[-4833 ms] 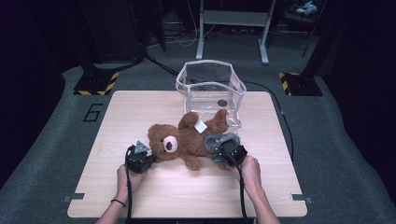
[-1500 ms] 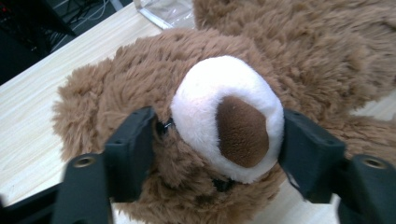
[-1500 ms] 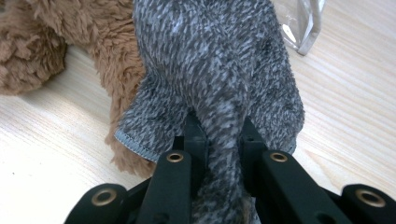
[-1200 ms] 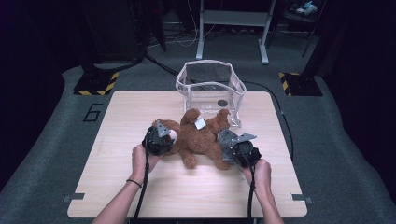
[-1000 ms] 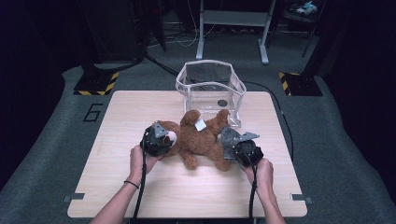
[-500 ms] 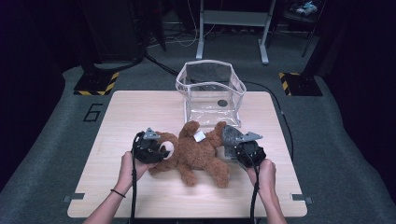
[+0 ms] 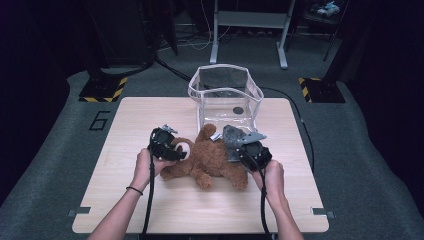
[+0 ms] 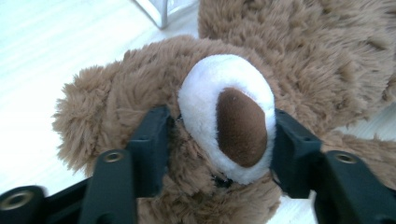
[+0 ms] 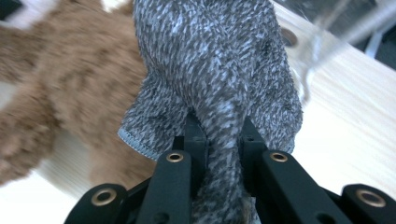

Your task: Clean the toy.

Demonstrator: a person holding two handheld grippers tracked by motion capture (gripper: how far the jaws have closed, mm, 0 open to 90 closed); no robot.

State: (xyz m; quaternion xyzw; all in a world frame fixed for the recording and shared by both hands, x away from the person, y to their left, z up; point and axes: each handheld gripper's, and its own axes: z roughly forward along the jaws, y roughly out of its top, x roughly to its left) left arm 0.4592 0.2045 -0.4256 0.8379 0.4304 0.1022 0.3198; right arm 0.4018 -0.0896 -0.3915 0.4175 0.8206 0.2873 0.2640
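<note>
A brown teddy bear [image 7: 210,160] lies on the wooden table [image 7: 150,115], head toward the left. My left gripper [image 7: 172,150] is at its head. In the left gripper view the jaws [image 8: 222,119] flank the white muzzle [image 8: 224,107]; they have just been opening, and the plush still touches both pads. My right gripper [image 7: 235,150] sits at the bear's right side, shut on a fold of grey knitted cloth [image 9: 210,56] that hangs over the bear [image 9: 70,79]. The cloth [image 7: 231,135] hides the right fingertips [image 9: 217,126].
A clear plastic bin [image 7: 225,95] stands just behind the bear at the table's far middle, open at the top. Bare wood lies to the left and along the near edge. Both cables trail back toward the person's forearms.
Both grippers have lifted a little and moved away from the near edge. The bear shifted back with them. The left jaws now stand wider around the muzzle.
</note>
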